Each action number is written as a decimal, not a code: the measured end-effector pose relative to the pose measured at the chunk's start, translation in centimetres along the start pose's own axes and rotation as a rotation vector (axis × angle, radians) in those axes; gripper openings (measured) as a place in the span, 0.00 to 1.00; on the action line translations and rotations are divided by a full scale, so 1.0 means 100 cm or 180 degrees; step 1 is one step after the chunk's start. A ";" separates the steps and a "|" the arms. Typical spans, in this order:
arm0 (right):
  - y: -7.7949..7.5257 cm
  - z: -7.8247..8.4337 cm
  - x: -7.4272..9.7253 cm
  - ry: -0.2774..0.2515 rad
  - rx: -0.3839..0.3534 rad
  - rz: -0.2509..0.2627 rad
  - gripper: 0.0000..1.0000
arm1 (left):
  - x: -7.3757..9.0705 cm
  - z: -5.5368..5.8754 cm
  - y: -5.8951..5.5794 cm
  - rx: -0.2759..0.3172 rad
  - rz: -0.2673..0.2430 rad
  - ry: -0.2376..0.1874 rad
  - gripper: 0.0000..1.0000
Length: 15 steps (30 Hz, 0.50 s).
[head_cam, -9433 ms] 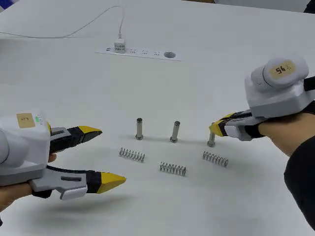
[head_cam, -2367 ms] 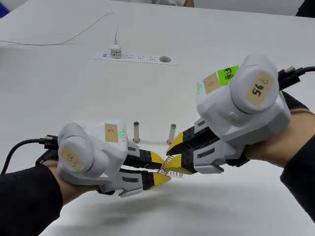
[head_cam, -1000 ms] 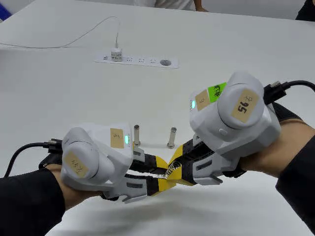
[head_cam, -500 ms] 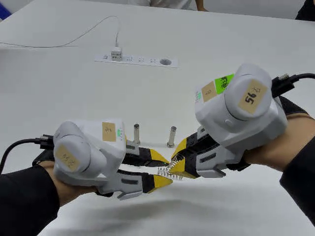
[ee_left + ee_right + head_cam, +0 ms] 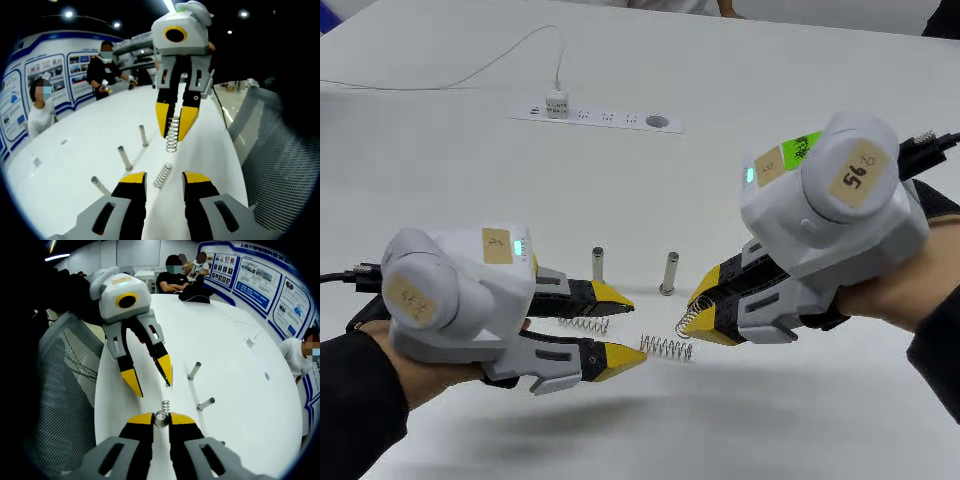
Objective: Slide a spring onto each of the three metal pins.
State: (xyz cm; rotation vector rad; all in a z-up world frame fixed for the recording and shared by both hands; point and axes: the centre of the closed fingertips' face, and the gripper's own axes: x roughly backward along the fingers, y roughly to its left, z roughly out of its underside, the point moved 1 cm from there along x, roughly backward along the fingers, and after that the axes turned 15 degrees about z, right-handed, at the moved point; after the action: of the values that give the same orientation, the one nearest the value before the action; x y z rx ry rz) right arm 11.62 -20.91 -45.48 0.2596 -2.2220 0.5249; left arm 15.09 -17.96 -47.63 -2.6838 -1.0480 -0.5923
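Bare metal pins (image 5: pixel 124 157), all three, tell us nothing is done: our right hand-held gripper (image 5: pixel 703 316) pinches one spring (image 5: pixel 172 134) aloft, the left hand-held gripper (image 5: pixel 634 328) gapes empty, two springs (image 5: pixel 665 347) lie on the tabletop (image 5: pixel 770 150).

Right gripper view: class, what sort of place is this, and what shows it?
Probably a showroom or demo hall rather than a workshop: blue-framed display panels line the wall, people sit at a large white table, and a mesh office chair stands beside it.
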 end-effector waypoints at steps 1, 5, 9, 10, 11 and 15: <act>-0.001 0.001 0.001 0.0001 -0.0010 0.0009 0.12 | 0.002 0.001 0.000 0.0010 -0.0015 -0.0005 0.30; -0.004 0.002 0.002 0.0009 -0.0040 0.0034 0.12 | 0.010 0.003 0.003 0.0058 -0.0071 -0.0025 0.33; -0.008 0.004 0.005 0.0023 -0.0066 0.0063 0.12 | 0.018 0.005 0.005 0.0114 -0.0156 -0.0057 0.35; -0.009 0.004 0.006 0.0022 -0.0072 0.0070 0.12 | 0.020 0.006 0.005 0.0123 -0.0173 -0.0064 0.35; -0.010 0.005 0.007 0.0030 -0.0085 0.0078 0.12 | 0.022 0.007 0.006 0.0143 -0.0197 -0.0070 0.36; -0.014 0.007 0.009 0.0048 -0.0095 0.0111 0.12 | 0.029 0.012 0.007 0.0188 -0.0264 -0.0064 0.38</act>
State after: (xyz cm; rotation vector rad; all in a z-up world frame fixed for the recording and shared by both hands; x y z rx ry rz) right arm 11.03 -22.51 -44.76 0.2009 -2.2216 0.5104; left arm 17.85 -16.36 -47.52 -2.6115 -1.1681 -0.5409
